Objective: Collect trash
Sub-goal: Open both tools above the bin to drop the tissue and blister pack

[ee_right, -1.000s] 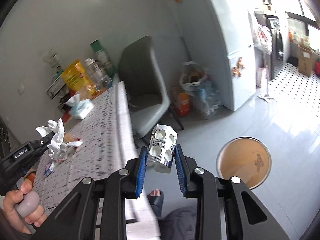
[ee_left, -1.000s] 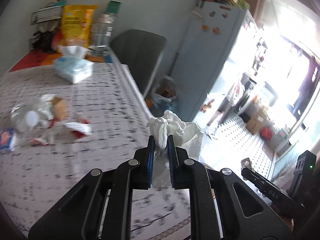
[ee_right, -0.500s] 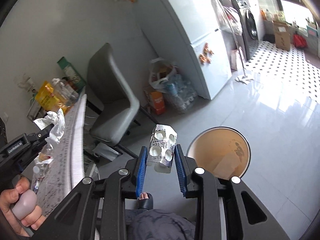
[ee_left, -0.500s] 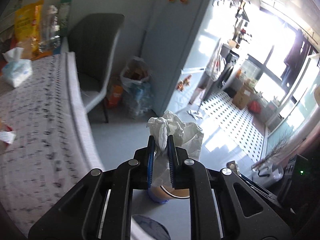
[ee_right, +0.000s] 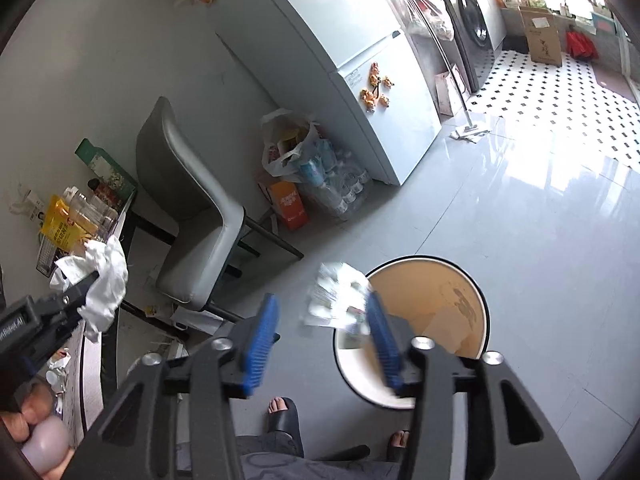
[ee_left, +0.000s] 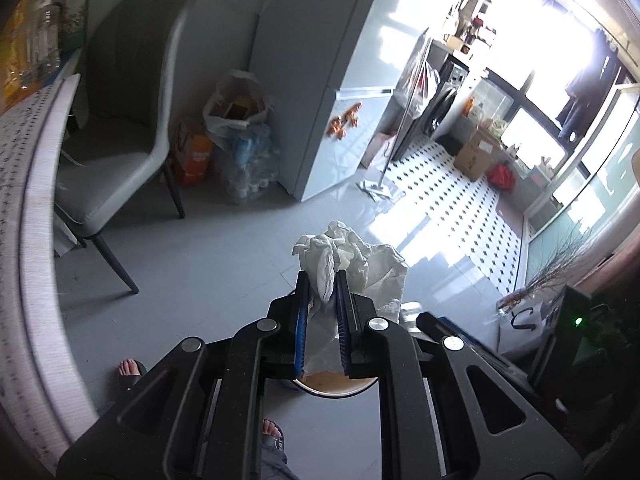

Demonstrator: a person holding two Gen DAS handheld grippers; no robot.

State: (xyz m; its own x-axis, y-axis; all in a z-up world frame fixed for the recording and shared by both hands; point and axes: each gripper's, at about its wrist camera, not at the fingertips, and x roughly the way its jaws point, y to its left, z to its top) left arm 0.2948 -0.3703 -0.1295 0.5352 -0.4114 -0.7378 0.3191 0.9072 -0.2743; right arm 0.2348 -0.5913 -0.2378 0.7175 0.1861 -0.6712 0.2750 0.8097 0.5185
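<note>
Right gripper (ee_right: 324, 340) fingers stood spread above the bin (ee_right: 412, 328), the blurred blister pack (ee_right: 338, 296) loose at its near-left rim; left gripper (ee_left: 322, 308) pinched crumpled tissue (ee_left: 340, 254), apparently for the same bin.

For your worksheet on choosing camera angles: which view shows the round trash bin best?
The right wrist view: the trash bin shows nearly its whole rim and tan interior, beside the open right gripper. The left wrist view shows only a sliver beneath the left gripper.
</note>
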